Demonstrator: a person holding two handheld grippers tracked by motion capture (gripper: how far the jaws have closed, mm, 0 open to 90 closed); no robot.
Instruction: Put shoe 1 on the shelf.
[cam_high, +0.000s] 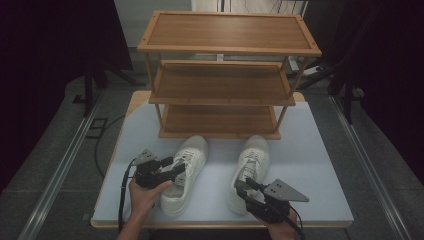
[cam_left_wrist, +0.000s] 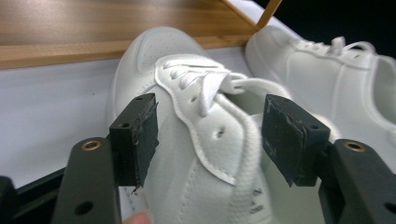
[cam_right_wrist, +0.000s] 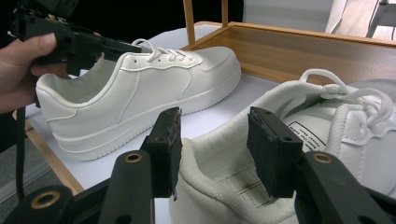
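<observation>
Two white sneakers stand side by side on the pale table, toes toward a wooden rack. My left gripper (cam_high: 181, 167) (cam_left_wrist: 212, 140) is open and straddles the laced left side of the left sneaker (cam_high: 192, 150) (cam_left_wrist: 154, 56), one pad outside the upper and one over the opening. My right gripper (cam_high: 242, 187) (cam_right_wrist: 212, 149) is open astride the heel collar of the right sneaker (cam_high: 252, 157) (cam_right_wrist: 327, 140), with one pad behind the heel and one inside the shoe. The right gripper view also has the left sneaker (cam_right_wrist: 140, 93) and the other hand's gripper (cam_right_wrist: 93, 46) above its collar.
A three-tier wooden shoe rack (cam_high: 225, 75) stands at the back of the table (cam_high: 310, 165), its lowest shelf just beyond the toes. Bare tabletop lies left and right of the shoes. The front edge runs close under both hands. Dark floor and rails surround the table.
</observation>
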